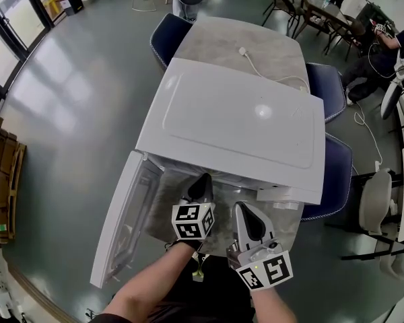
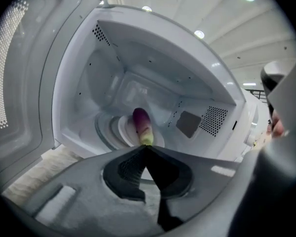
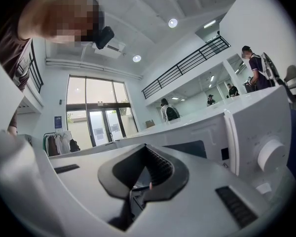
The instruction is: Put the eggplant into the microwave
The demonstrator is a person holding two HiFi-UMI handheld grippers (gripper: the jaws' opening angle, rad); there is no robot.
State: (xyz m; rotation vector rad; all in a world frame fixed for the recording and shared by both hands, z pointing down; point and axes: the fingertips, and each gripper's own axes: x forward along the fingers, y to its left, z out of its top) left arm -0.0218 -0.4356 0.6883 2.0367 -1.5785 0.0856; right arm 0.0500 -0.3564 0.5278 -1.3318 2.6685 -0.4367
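Note:
The eggplant [image 2: 141,125], purple with a green stem end, lies on the white turntable plate [image 2: 122,130] inside the open microwave [image 1: 236,123]. My left gripper [image 2: 147,147] is shut and holds nothing; its tips sit just outside the cavity mouth, pointing at the eggplant's stem end. From the head view the left gripper [image 1: 203,180] is at the microwave's front edge, and the eggplant is hidden under the top. My right gripper [image 1: 243,209] is beside it to the right, shut and empty [image 3: 146,147], facing the control panel with its dial [image 3: 271,155].
The microwave door [image 1: 123,215] hangs open to the left [image 2: 15,83]. The microwave stands on a marbled table [image 1: 249,46] with a white cable [image 1: 259,66]. Blue chairs [image 1: 337,173] stand around it. People sit at the back right.

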